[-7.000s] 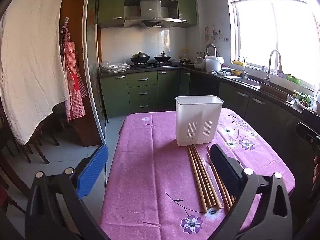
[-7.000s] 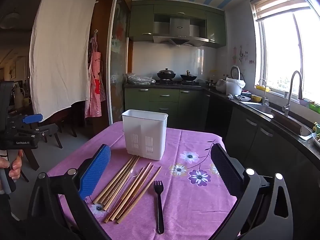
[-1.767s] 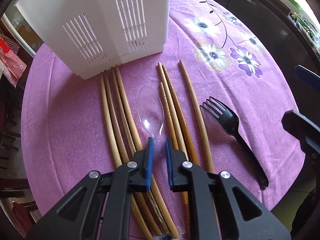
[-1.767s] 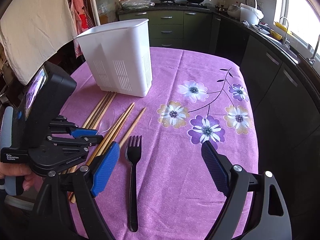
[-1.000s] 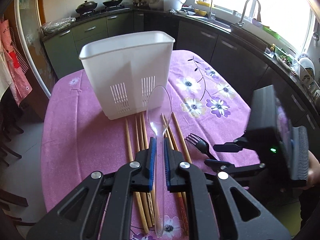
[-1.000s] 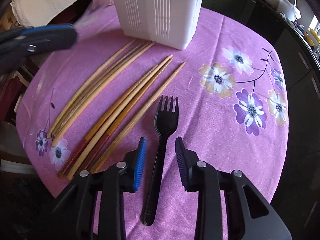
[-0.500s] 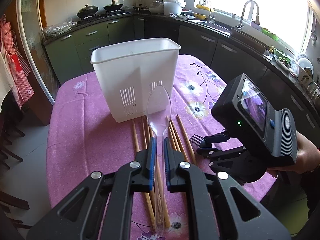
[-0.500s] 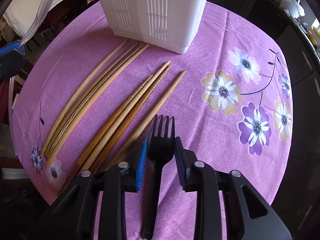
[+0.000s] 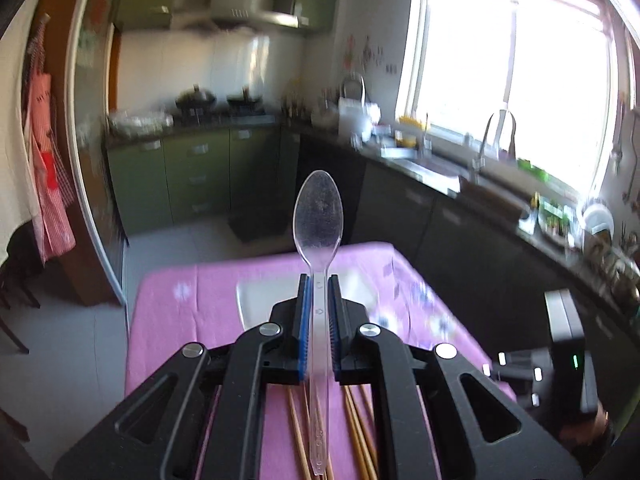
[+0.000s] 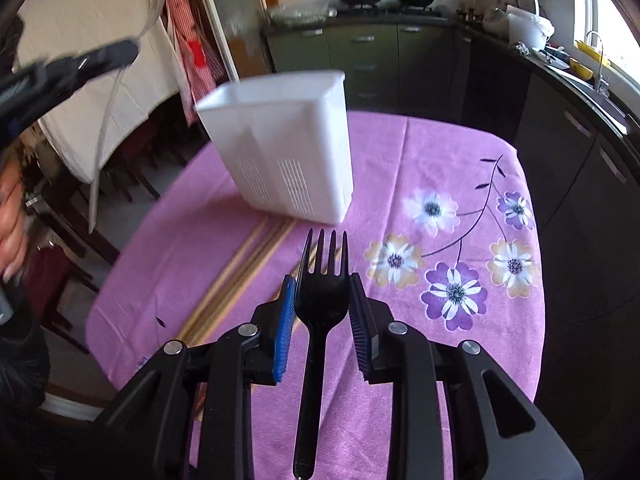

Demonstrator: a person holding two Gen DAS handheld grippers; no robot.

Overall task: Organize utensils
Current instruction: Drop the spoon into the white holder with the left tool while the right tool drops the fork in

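You have a utensil in each gripper and the white utensil holder (image 10: 280,152) is where both should end up, so carry them over its open top before you tip either one down. As seen from the right wrist, the holder stands on the purple tablecloth (image 10: 440,360) ahead of the jaws and a little to their left, its slotted wall facing you. A divider seems to split it into compartments, though the blur makes that hard to confirm — pick one side for each utensil and keep to it. Come over the rim with the handle end lowest, let go only once the handle is well inside, and bring the grippers in one at a time so they do not meet above the opening.

The wooden chopsticks (image 10: 240,272) lie on the cloth in front of the holder, below and to the left of the right jaws. I'd leave them until both hands are free.

The right gripper (image 10: 322,312) has the black fork (image 10: 320,300) clamped across the widest part of its head, tines pointing forward past the pads and the handle running back under the jaws. It is a grip on a curved edge, so avoid quick swings.

The left gripper (image 9: 319,328) is closed narrowly on the clear plastic spoon (image 9: 318,224) — the thin neck sits between the blue pads, the bowl stands out beyond them, and the handle trails back below. From that wrist the holder shows only as a pale blurred shape just behind the jaws.
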